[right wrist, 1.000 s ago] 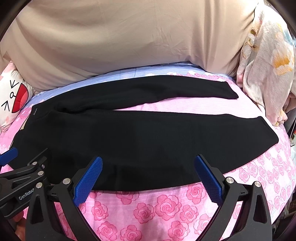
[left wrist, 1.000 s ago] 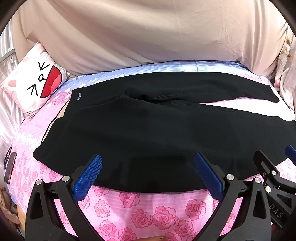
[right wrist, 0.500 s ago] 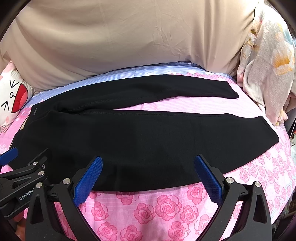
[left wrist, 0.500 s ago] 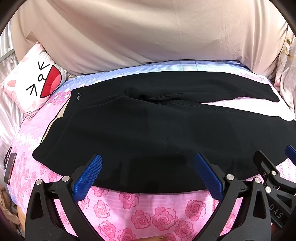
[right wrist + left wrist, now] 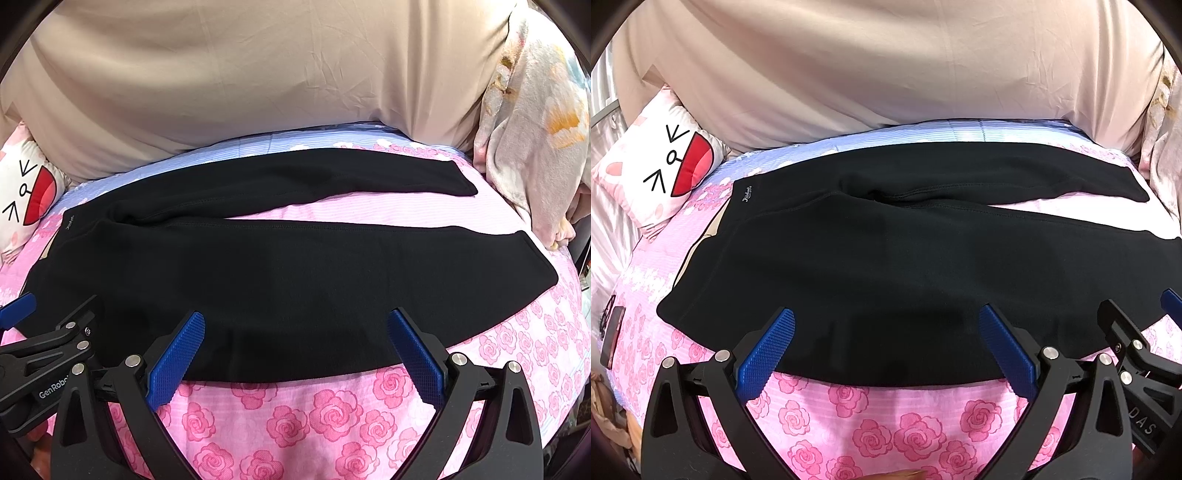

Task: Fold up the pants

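Black pants (image 5: pixel 886 258) lie flat on the bed, waistband at the left, both legs running right, the far leg splayed away from the near one (image 5: pixel 295 273). My left gripper (image 5: pixel 886 343) is open and empty, hovering over the near edge of the pants by the hip. My right gripper (image 5: pixel 295 343) is open and empty, over the near edge of the near leg. Each gripper shows at the side of the other's view.
The bed has a pink rose-print sheet (image 5: pixel 886 413). A cartoon-face pillow (image 5: pixel 661 166) lies at the far left. A beige drape (image 5: pixel 258 74) hangs behind. A floral blanket (image 5: pixel 535 129) is heaped at the right. A phone (image 5: pixel 611 339) lies at the left edge.
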`<state>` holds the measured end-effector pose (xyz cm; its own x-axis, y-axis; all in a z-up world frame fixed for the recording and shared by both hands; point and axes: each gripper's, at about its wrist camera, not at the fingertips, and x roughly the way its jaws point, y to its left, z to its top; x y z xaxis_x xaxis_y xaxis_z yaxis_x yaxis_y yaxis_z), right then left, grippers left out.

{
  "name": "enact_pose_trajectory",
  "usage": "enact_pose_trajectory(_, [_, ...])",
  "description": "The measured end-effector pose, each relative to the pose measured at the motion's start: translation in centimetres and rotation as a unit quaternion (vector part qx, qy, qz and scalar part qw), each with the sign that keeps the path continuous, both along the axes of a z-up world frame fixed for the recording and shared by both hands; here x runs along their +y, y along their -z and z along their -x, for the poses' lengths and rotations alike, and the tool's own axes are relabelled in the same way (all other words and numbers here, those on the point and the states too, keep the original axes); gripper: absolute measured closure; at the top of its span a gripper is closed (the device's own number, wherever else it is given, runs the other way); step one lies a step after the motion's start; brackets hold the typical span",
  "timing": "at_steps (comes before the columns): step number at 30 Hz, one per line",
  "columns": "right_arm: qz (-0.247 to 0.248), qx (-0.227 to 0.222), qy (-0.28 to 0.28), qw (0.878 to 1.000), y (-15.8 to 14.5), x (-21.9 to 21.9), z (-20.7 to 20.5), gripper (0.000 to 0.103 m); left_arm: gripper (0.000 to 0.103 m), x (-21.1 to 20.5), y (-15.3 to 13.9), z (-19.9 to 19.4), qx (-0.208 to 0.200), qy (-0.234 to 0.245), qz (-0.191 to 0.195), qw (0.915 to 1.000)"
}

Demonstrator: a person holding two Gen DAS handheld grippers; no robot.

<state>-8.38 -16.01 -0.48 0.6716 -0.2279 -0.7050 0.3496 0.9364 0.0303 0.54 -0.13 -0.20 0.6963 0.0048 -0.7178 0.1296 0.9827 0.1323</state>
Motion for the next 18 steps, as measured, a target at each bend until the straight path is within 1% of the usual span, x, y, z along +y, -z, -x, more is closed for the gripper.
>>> enact_pose_trajectory(18, [-0.001, 0.002, 0.000, 1.000, 0.05, -0.16, -0.13, 0.005, 0.005, -0.41, 0.00, -0.34, 0.000, 0.002, -0.004, 1.0000])
